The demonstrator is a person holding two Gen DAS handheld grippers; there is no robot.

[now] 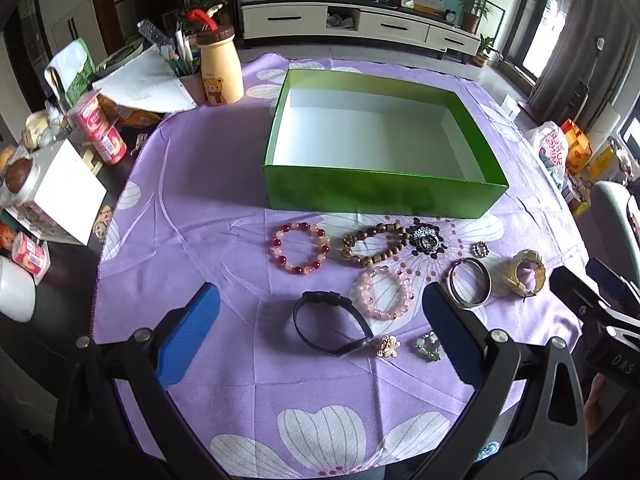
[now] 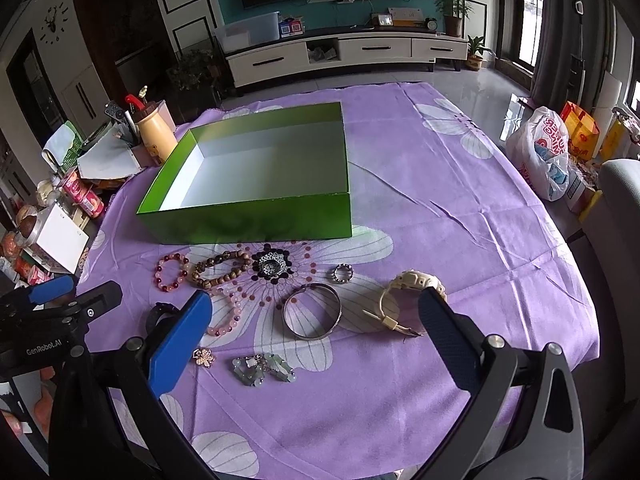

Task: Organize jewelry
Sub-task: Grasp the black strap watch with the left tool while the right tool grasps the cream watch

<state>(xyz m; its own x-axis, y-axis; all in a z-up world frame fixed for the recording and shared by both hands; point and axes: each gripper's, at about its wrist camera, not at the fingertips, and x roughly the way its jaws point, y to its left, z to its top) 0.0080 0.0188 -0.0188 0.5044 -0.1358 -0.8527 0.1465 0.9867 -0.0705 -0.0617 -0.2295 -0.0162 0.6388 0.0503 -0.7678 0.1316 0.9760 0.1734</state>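
Observation:
An empty green box [image 1: 372, 196] [image 2: 256, 220] with a white inside stands on the purple flowered cloth [image 1: 208, 216]. In front of it lie a red and pink bead bracelet [image 1: 301, 248], a brown bead bracelet [image 1: 372, 244], a pink bead bracelet [image 1: 386, 293], a black band [image 1: 332, 322], a silver bangle [image 1: 470, 286] [image 2: 312, 311], a cream watch [image 1: 526, 272] [image 2: 404, 300], a black and white brooch [image 2: 271, 266], a small ring [image 2: 342, 273], a gold flower brooch [image 2: 203, 357] and a green bead piece [image 2: 262, 370]. My left gripper [image 1: 320, 320] hangs open over the black band. My right gripper [image 2: 316, 328] stands open near the bangle.
Clutter fills the table's left side: a bear-print bottle [image 1: 221, 68], cans [image 1: 106, 136], papers and a white box [image 1: 68, 196]. A plastic bag [image 2: 544, 152] and a chair [image 2: 620, 200] stand to the right. A TV cabinet [image 2: 344, 54] lines the far wall.

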